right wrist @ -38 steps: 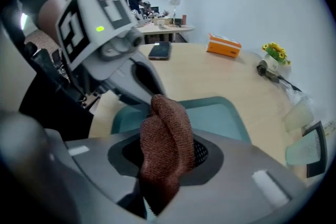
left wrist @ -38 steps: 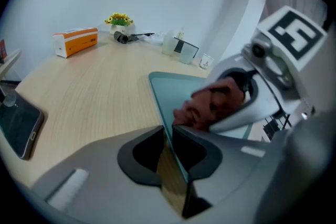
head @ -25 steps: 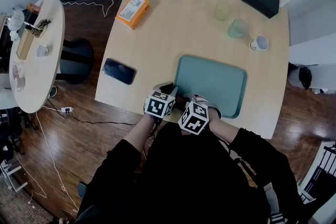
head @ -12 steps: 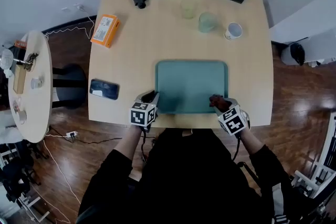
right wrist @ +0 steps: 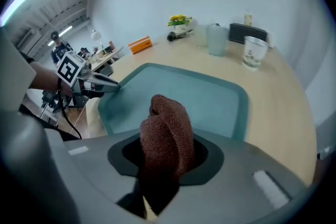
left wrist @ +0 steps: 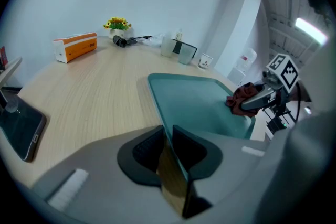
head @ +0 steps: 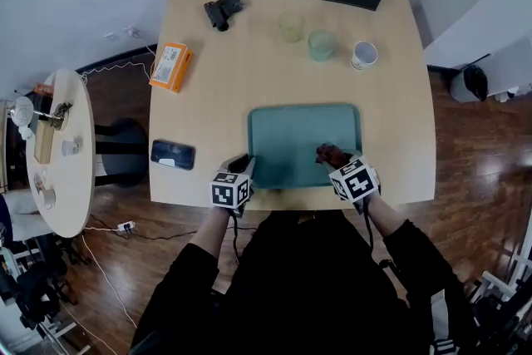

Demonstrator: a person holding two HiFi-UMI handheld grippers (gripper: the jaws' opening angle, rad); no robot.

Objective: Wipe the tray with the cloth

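Wiping is going on: the right gripper (head: 336, 164) is clenching the maroon cloth (right wrist: 167, 131) over the near-right part of the teal tray (head: 291, 129), seemingly touching its floor. The left gripper (left wrist: 168, 147) is pinching the tray's near-left rim, steadying it. Next, the cloth probably needs dragging leftward and farther across the tray.

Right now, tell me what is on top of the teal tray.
Only the dark red cloth, held by the right gripper, near the tray's right front corner. The surface under the cloth is covered; the rest shows bare.
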